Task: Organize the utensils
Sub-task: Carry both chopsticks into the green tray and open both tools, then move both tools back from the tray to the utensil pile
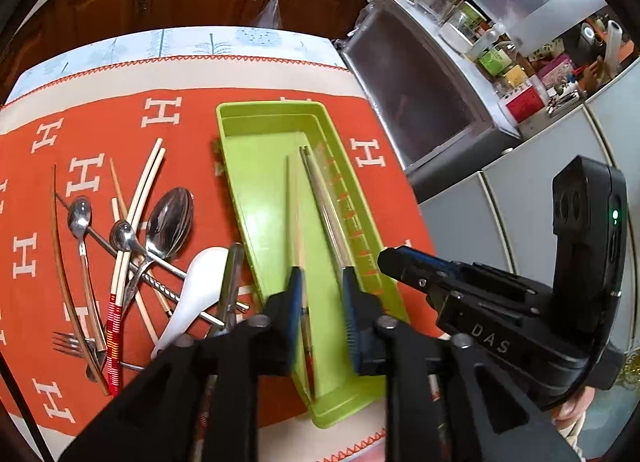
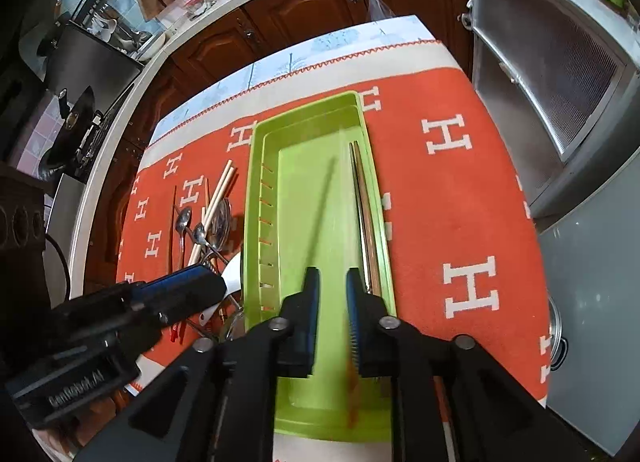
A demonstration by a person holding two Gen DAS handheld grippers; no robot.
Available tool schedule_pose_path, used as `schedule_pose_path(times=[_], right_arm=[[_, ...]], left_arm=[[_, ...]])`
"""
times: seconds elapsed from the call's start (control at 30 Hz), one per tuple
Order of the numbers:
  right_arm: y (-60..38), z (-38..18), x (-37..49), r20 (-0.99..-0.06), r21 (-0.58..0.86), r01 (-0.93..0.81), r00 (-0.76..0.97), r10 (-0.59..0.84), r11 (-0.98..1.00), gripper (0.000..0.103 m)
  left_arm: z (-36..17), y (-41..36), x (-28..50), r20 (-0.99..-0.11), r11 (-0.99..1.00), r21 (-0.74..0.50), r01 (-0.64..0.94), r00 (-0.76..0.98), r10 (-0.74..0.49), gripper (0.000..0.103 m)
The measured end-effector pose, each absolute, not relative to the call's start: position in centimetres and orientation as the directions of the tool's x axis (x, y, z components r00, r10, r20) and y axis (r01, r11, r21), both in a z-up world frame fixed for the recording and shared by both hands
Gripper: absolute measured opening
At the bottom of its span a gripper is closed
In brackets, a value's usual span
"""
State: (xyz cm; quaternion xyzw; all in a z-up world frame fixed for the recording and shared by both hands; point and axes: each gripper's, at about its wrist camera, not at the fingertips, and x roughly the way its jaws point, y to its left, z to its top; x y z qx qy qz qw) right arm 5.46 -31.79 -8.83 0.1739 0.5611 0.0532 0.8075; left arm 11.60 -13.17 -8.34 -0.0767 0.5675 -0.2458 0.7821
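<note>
A lime-green plastic tray (image 1: 264, 166) lies lengthwise on the orange cloth; it also shows in the right wrist view (image 2: 308, 134). A pair of metal chopsticks (image 1: 324, 206) lies along its right side, also in the right wrist view (image 2: 366, 222). A blurred light chopstick with a red end (image 1: 298, 262) lies in the tray by my left gripper's inner pad; it shows as a smear in the right wrist view (image 2: 320, 214). My left gripper (image 1: 322, 282) is open above the tray's near end. My right gripper (image 2: 333, 282) is open above the tray too, beside the left one.
Left of the tray lies a heap of utensils: metal spoons (image 1: 170, 222), a white ceramic spoon (image 1: 198, 278), light chopsticks (image 1: 148, 178), a red-banded chopstick (image 1: 114, 326) and a fork (image 1: 74, 342). A dark cabinet (image 1: 416, 102) stands past the table's right edge.
</note>
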Motion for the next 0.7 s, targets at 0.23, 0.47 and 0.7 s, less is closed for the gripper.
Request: schedule_pose_path(times=[0.23,0.47,0.7], right_arm=[[-31.8,-10.5,5.7,-0.885,0.349,0.119,0.368,0.285,0.930,0.021],[-30.2,-10.7,4.4,-0.887,0.347,0.090,0.356,0.295,0.934,0.021],[-26.7,-10.0,3.5,-0.885,0.347,0.013,0.336,0.323,0.938,0.021]], left_arm=[[-8.4,-12.0,10.8,-0.881,0.900,-0.310,0.307,0.263,-0.393,0.033],[-8.5,-9.2,9.1,-0.907,0.932,-0.204,0.299,0.300,-0.295,0.045],[-7.9,-3.0,8.3,-0.910,0.963,-0.175,0.205,0.339,-0.238,0.045]])
